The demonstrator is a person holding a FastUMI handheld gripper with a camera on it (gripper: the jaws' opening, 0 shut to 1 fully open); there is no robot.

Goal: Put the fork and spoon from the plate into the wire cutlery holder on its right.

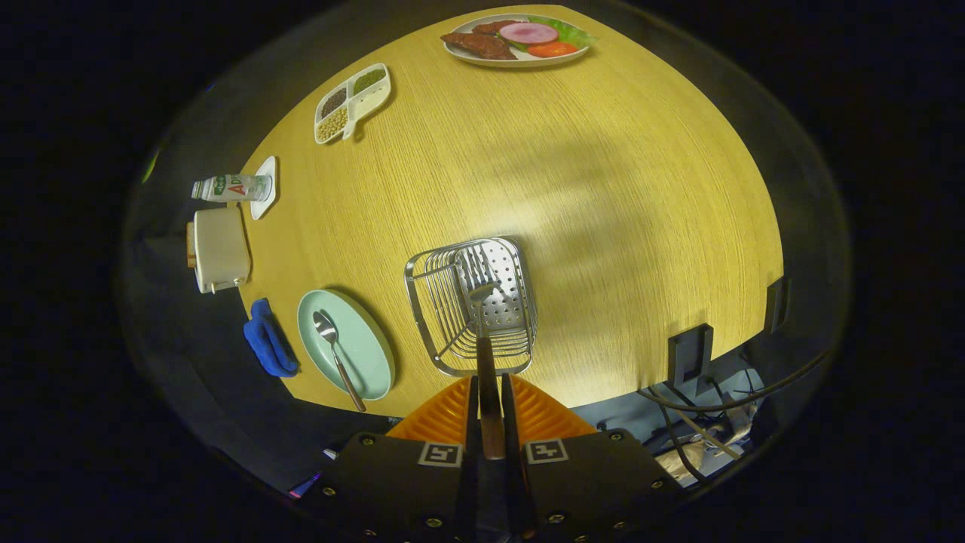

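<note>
My gripper (488, 411) is shut on the handle of a fork (479, 290), which points straight ahead from between the fingers. The fork's tines hang over the inside of the wire cutlery holder (422, 302), a metal basket with a perforated plate inside, standing on the wooden table just beyond the fingers. Left of the holder lies a pale green plate (369, 354) with a spoon (332, 351) on it, its bowl at the far end and its brown handle reaching over the plate's near rim.
A blue cloth (268, 339) lies left of the plate at the table edge. Further along that edge sit a white toaster (219, 249), a bottle (230, 187) on a small white tray, and a divided dish of beans (350, 102). A plate of food (516, 41) stands far off. Cables hang at the right.
</note>
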